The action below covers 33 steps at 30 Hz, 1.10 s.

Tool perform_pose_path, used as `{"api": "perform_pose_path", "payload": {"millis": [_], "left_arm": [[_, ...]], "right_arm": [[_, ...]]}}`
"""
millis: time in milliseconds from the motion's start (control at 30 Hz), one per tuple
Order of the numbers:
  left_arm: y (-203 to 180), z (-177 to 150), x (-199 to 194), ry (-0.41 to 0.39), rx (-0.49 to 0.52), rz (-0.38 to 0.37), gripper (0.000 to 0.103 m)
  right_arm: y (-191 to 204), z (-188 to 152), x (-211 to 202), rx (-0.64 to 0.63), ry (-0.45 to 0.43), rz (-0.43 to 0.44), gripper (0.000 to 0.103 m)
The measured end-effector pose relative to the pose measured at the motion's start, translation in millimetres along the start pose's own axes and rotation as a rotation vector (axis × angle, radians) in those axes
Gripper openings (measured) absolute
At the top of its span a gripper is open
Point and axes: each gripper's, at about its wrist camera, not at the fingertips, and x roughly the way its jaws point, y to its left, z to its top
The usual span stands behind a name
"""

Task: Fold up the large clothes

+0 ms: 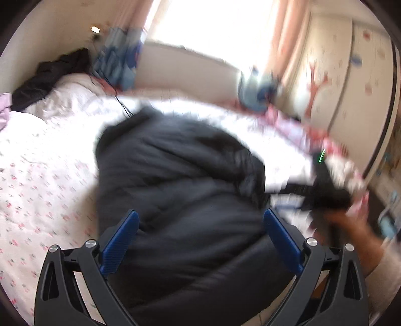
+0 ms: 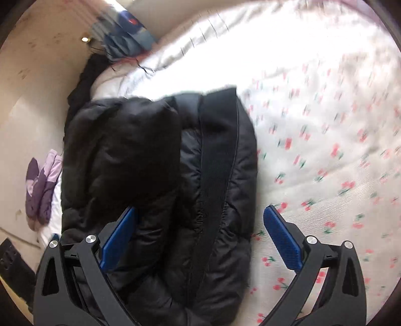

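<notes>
While the puffy black coat [image 2: 160,180] lies folded in a bundle on the bed [image 2: 325,125], both the left hand-held gripper [image 1: 200,240] and the right hand-held gripper [image 2: 198,238] hover wide apart holding nothing, so the springy coat may puff up and unfold.

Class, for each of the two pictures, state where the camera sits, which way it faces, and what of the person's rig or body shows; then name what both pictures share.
Left wrist view: on the left claw, looking down and forward over the black puffer jacket on the floral bedsheet toward the window; the person's right hand shows, blurred.
Right wrist view: on the right claw, looking down at the folded jacket; both open fingers show.
Shared: jacket, bedsheet, and the blue clothes by the wall.
</notes>
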Motion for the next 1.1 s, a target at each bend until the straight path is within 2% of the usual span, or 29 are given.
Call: {"api": "perform_pose_path", "payload": {"millis": [33,100,133,200,233,267,300,333,400,500,600,667,700,733,833,900,933,1000,1100], "left_arm": [[19,9,-12,-0.039,-0.059,-0.007,0.096],[58,22,-18,-0.041,-0.189,-0.001,0.096],[85,27,-10,0.003,-0.278,0.006,0.096],[109,28,13,0.099,-0.329,0.021,0.096],[119,25,36,0.174,-0.34,0.005,0.096],[125,20,53,0.226,-0.36,-0.03,0.096],[128,14,71,0.272,-0.403,-0.117,0.096],[127,4,91,0.333,-0.455,-0.236,0.096],[118,-1,101,0.339,-0.437,-0.227,0.096],[110,14,76,0.27,-0.396,-0.26,0.095],[115,41,25,0.176,-0.307,-0.15,0.095],[131,54,-9,0.131,-0.274,-0.074,0.095],[137,56,-22,0.12,-0.261,-0.036,0.095],[150,57,-40,0.118,-0.247,0.032,0.095],[192,38,-49,0.195,-0.286,0.174,0.096],[225,11,-38,0.276,-0.382,0.215,0.097],[238,-3,-39,0.294,-0.44,0.206,0.097],[238,-6,-52,0.269,-0.451,0.192,0.096],[212,14,-89,0.123,-0.345,0.292,0.096]], "right_arm": [[0,0,7,0.018,0.017,0.011,0.097],[-7,1,17,0.053,0.047,0.038,0.097],[-9,1,20,0.067,0.055,0.049,0.097],[-14,-1,29,0.098,0.072,0.087,0.097],[-15,-3,34,0.111,0.079,0.102,0.097],[-16,-5,37,0.118,0.078,0.115,0.097],[-14,-6,40,0.117,0.074,0.132,0.097],[-10,-8,44,0.108,0.076,0.146,0.097],[2,-11,53,0.089,0.078,0.171,0.097],[25,-13,67,0.07,0.088,0.206,0.097],[60,-16,84,0.053,0.102,0.299,0.097],[103,-20,100,-0.01,0.117,0.345,0.097],[119,-22,107,-0.04,0.126,0.351,0.097],[139,-25,117,-0.079,0.142,0.344,0.097],[189,-39,154,-0.222,0.199,0.263,0.097],[203,-44,168,-0.281,0.198,0.204,0.097],[205,-43,168,-0.284,0.204,0.19,0.097],[207,-44,155,-0.325,0.195,0.142,0.097],[205,-48,116,-0.389,0.117,0.067,0.097]]}}
